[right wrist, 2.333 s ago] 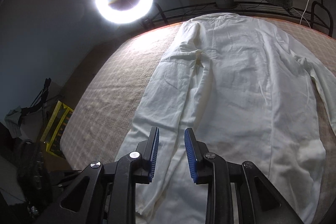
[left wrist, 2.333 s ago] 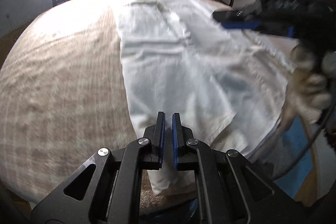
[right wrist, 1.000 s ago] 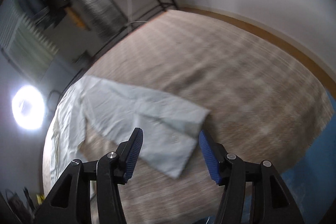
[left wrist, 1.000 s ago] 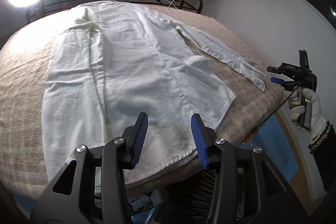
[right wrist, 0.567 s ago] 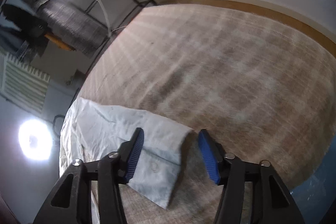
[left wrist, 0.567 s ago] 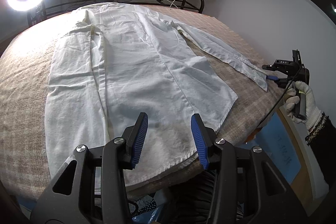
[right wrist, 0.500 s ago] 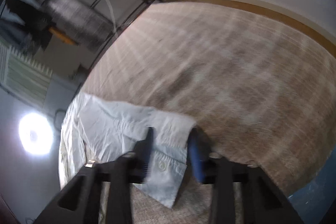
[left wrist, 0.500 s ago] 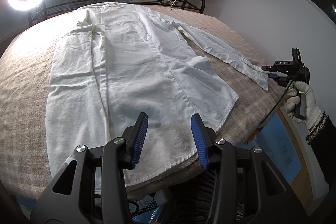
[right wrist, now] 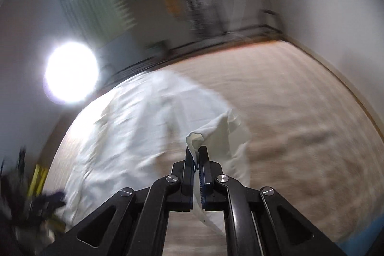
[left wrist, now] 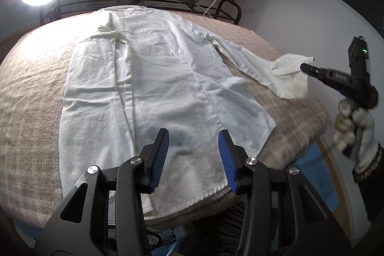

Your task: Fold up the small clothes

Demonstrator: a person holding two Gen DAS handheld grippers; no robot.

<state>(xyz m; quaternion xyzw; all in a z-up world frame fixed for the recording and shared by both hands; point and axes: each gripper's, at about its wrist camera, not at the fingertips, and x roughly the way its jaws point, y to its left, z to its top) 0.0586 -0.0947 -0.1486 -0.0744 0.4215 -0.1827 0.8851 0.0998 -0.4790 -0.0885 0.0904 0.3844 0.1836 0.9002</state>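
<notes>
A: Beige checked cloth covers the table (left wrist: pixel 36 92); what lies on it?

B: A white shirt (left wrist: pixel 153 88) spread flat, its collar at the far edge and its hem hanging over the near edge

A: And the sleeve (left wrist: pixel 271 68)?

B: It runs toward the table's right edge, and its cuff (right wrist: pixel 216 133) is lifted off the cloth

A: By what?

B: The right gripper (right wrist: pixel 197 160), fingers clamped on the cuff; the left gripper (left wrist: pixel 193 157) hovers over the hem, fingers spread wide with nothing between them
</notes>
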